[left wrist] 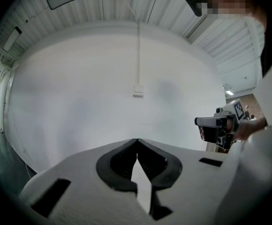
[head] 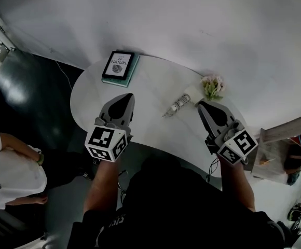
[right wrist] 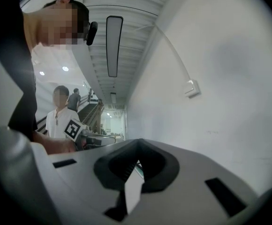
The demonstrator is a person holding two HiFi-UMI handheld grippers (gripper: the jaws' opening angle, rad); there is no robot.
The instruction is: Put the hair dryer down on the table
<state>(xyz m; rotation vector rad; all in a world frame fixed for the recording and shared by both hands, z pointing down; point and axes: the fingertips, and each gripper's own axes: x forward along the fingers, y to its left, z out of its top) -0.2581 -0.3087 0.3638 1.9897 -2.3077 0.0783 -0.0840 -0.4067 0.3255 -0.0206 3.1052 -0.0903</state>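
The hair dryer (head: pixel 177 106), small and silvery white, lies on the white rounded table (head: pixel 150 123) between my two grippers, and neither touches it. To its left, my left gripper (head: pixel 128 96) hangs over the table with its jaws shut and nothing between them; its tips meet in the left gripper view (left wrist: pixel 137 140). To the right of the dryer, my right gripper (head: pixel 201 105) tapers to a closed point, and its own view (right wrist: pixel 137 144) shows the jaws together and empty. Both grippers point about level toward the white wall.
A dark-framed book (head: pixel 119 65) lies at the table's far left edge. A small bunch of pale flowers (head: pixel 213 86) stands at the far right, just behind the dryer. A person in a white shirt (head: pixel 8 175) sits at the left. Cluttered boxes (head: pixel 288 144) stand at the right.
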